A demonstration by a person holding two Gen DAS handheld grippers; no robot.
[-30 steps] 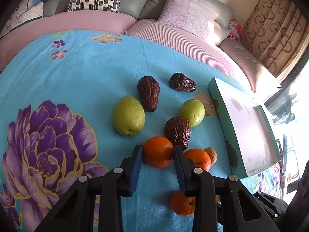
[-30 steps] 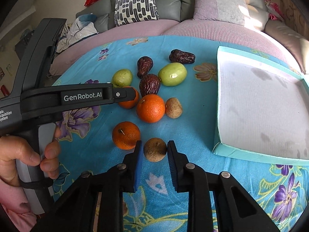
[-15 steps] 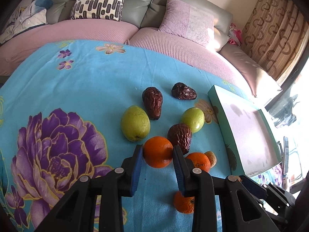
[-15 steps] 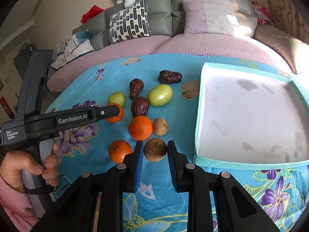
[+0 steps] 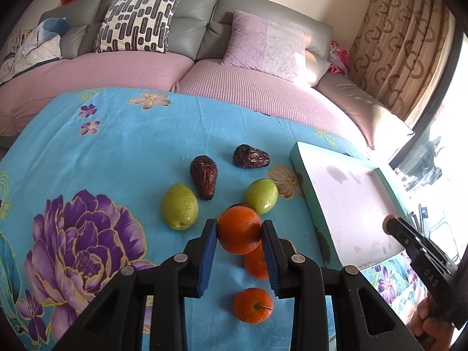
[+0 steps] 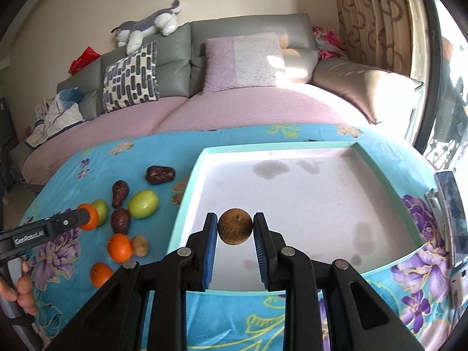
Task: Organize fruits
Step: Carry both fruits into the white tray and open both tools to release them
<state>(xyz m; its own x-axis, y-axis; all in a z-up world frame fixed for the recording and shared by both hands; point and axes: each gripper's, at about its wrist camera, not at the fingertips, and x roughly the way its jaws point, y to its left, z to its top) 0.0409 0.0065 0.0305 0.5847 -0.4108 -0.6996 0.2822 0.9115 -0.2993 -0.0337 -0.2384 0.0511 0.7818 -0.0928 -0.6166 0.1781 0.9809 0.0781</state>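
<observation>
Left wrist view shows my left tongs (image 5: 239, 231) clamped on a round orange fruit (image 5: 239, 229), lifted above the bench with its turquoise floral cloth (image 5: 117, 146), where two smooth green fruits (image 5: 179, 206), wrinkled dark-brown dates (image 5: 204, 180) and two more oranges (image 5: 253, 304) lie. In the right wrist view my right tongs (image 6: 235, 230) grip a round rough brown fruit (image 6: 235, 226) over the near part of the shallow teal-rimmed white tray (image 6: 292, 147).

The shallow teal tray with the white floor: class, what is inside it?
The shallow teal tray holds no fruit, only grey stains. The right gripper holds a round brown fruit above it, covering part of its near floor.
</observation>
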